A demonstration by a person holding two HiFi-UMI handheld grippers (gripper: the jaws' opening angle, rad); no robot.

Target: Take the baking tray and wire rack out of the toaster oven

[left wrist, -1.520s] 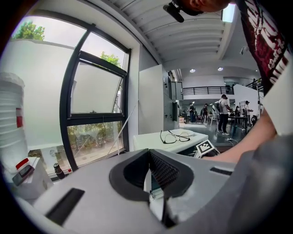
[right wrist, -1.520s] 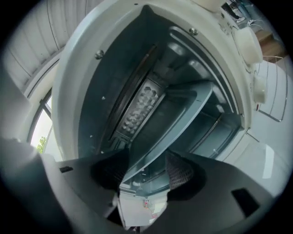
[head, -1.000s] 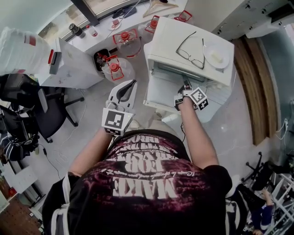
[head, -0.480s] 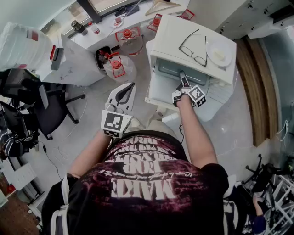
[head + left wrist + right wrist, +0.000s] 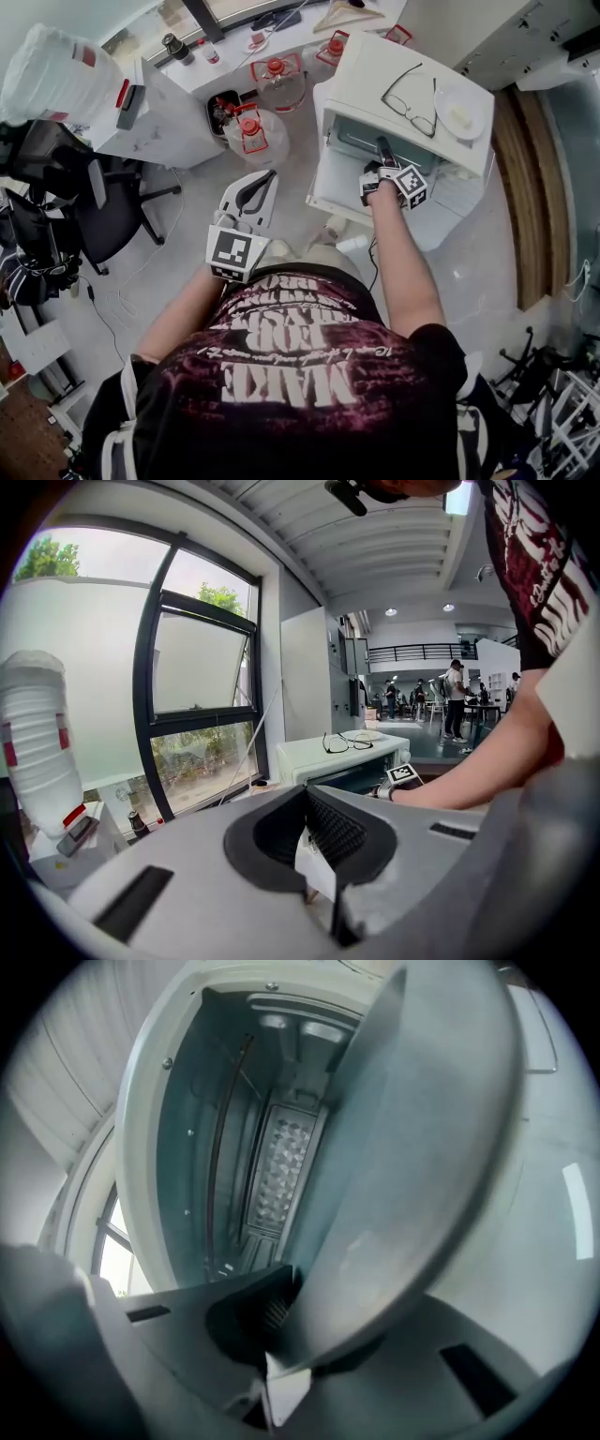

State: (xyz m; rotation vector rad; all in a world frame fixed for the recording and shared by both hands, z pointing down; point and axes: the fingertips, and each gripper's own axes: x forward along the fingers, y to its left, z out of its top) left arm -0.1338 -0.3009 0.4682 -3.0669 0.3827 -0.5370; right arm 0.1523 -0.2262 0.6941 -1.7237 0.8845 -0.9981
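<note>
The white toaster oven (image 5: 403, 84) stands with its door (image 5: 342, 187) folded down. My right gripper (image 5: 382, 155) reaches into the oven mouth. Its jaws have just been closing and are shut on the edge of the grey baking tray (image 5: 412, 1147), which fills the right gripper view. Behind the tray I see the oven's cavity (image 5: 225, 1147) with a heating rod and a perforated panel. I cannot make out the wire rack. My left gripper (image 5: 255, 187) hangs in the air left of the oven, shut with nothing held (image 5: 323, 855).
A pair of glasses (image 5: 412, 98) and a small white plate (image 5: 461, 112) lie on top of the oven. Water jugs (image 5: 255, 139) stand on the floor to the oven's left. An office chair (image 5: 103, 216) and a white desk (image 5: 164, 122) are further left.
The right gripper has stayed at the oven mouth, rolled a little, and closed on the tray's edge. The left gripper has drifted slightly.
</note>
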